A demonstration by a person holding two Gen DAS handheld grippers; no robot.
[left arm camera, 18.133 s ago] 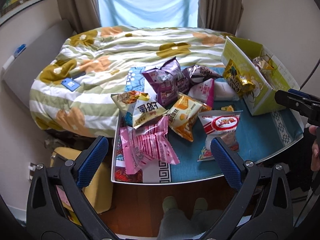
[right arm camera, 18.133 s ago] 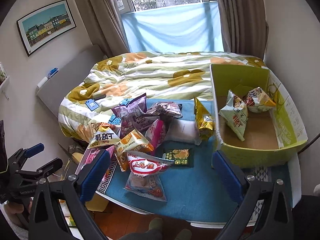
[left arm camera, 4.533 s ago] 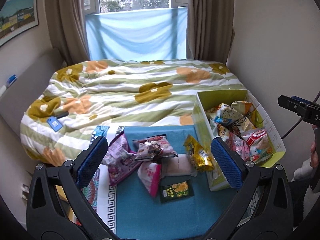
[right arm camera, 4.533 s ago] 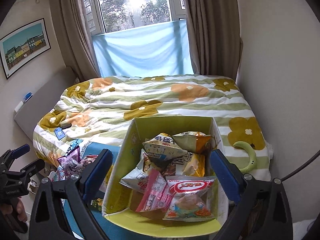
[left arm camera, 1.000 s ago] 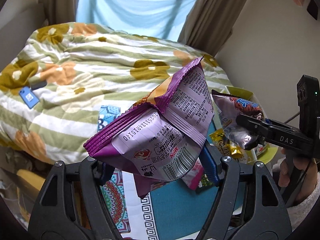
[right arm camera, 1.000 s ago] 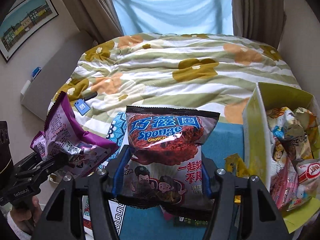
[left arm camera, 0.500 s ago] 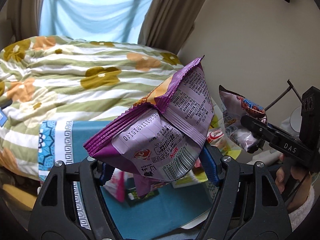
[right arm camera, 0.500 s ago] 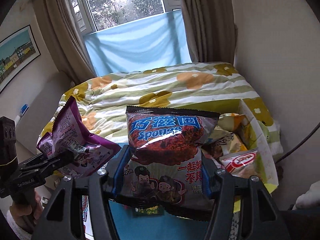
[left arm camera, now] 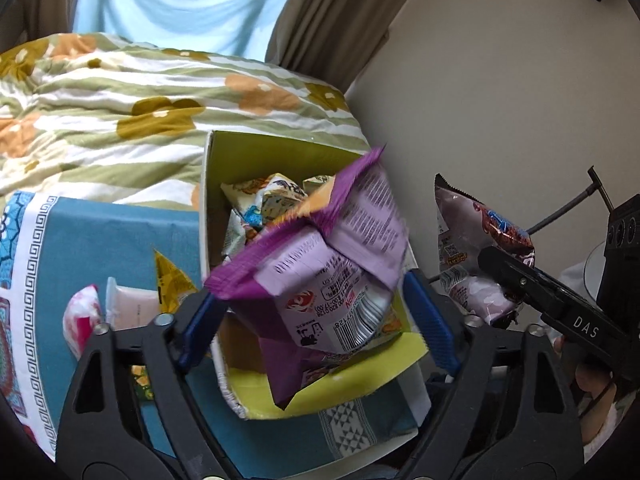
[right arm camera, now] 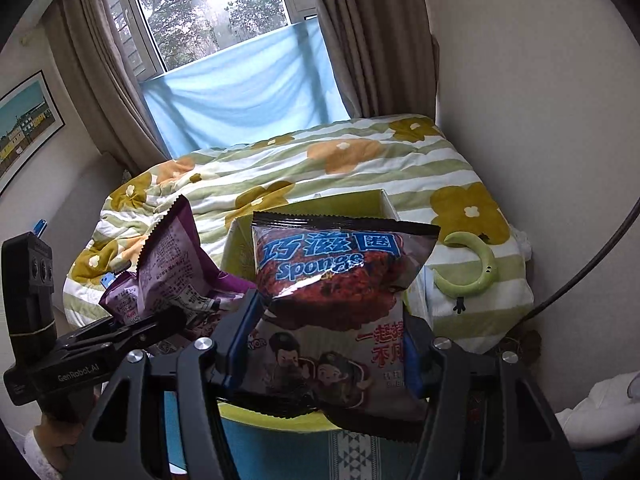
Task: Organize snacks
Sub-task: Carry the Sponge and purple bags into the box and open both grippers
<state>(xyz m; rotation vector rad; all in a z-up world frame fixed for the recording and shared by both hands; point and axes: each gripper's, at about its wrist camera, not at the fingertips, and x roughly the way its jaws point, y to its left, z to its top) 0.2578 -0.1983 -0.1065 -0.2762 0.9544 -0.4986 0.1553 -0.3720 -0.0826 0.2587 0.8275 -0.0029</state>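
Observation:
My left gripper [left arm camera: 314,320] hangs over the yellow-green box [left arm camera: 280,152], its jaws opening wide. The purple snack bag [left arm camera: 320,264] sits loose and blurred between the blue pads [left arm camera: 428,320], tipping down toward the box, which holds several snack bags. My right gripper [right arm camera: 326,346] is shut on the dark "Sponge" snack bag [right arm camera: 336,280], held upright above the box's near rim [right arm camera: 312,206]. From the left wrist view that bag [left arm camera: 472,248] and right gripper [left arm camera: 520,280] are at the right. The right wrist view shows the purple bag [right arm camera: 172,264] at the left gripper [right arm camera: 168,318].
On the blue tablecloth [left arm camera: 100,248] left of the box lie a gold packet [left arm camera: 172,280], a pink packet [left arm camera: 82,316] and a pale packet [left arm camera: 132,308]. The bed with a floral quilt [left arm camera: 120,112] lies behind. A green crescent toy [right arm camera: 476,268] rests on the quilt. The wall is at right.
Both grippers swung right, from over the tablecloth to over the box. The left jaws spread apart and the purple bag came loose, tilting downward. The right grip on the Sponge bag is unchanged.

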